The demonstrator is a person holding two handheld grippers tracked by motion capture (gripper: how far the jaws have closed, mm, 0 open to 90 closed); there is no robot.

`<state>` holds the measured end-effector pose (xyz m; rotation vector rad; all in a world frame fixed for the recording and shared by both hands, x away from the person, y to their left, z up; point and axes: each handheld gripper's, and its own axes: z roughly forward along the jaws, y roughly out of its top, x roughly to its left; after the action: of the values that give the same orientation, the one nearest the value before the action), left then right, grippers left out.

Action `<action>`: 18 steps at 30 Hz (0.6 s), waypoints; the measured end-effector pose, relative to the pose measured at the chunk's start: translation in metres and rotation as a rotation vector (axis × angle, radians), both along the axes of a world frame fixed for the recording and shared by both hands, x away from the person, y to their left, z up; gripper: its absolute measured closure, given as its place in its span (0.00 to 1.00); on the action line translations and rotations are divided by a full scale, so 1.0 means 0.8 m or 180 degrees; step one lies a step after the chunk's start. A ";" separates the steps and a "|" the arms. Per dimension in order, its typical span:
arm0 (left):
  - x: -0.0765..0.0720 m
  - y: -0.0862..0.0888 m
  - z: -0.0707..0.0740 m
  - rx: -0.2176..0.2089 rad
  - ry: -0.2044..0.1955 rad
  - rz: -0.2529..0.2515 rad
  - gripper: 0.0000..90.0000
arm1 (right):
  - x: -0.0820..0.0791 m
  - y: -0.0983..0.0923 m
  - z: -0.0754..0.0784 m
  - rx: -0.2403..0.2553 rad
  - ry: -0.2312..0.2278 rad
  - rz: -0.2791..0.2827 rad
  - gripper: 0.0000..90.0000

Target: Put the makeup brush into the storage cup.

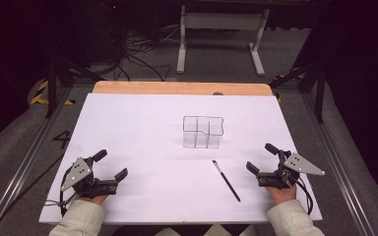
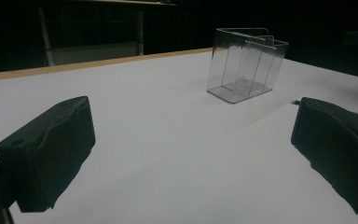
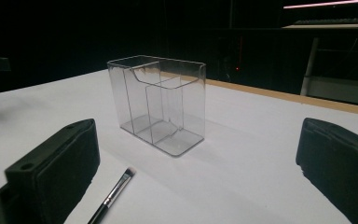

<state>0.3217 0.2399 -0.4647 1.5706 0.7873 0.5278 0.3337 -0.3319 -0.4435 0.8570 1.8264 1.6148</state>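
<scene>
Lying flat on the white table sheet (image 1: 142,147), the slim black make-up brush (image 1: 226,180) sits near the table's front edge, its bristle end pointing toward the clear plastic organiser with inner dividers (image 1: 203,132), which stands upright and well apart from it near the middle of the sheet. Your right gripper (image 1: 262,158) rests on the sheet just to the right of the brush, jaws spread wide with nothing between them; in the right gripper view the brush tip (image 3: 128,174) lies beside the left-hand jaw, short of the organiser (image 3: 158,105). Your left gripper (image 1: 110,165) rests at the opposite front corner, jaws likewise spread and empty, facing the organiser (image 2: 244,63) across bare sheet.
</scene>
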 end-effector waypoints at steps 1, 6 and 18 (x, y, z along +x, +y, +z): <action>0.000 0.001 0.000 -0.0017 -0.0003 0.0008 0.00 | 0.000 0.000 0.000 -0.0001 0.0001 -0.0003 0.00; -0.001 -0.003 0.002 0.0082 -0.0049 -0.0008 0.00 | 0.001 -0.002 0.000 0.0033 0.0065 -0.0043 0.00; 0.003 -0.007 0.011 0.0220 -0.0032 -0.0129 0.00 | -0.002 -0.002 0.005 -0.0017 0.0056 -0.0039 0.00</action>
<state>0.3242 0.2343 -0.4563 1.6430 0.7348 0.5378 0.3324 -0.3335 -0.4395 0.8809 1.8332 1.5988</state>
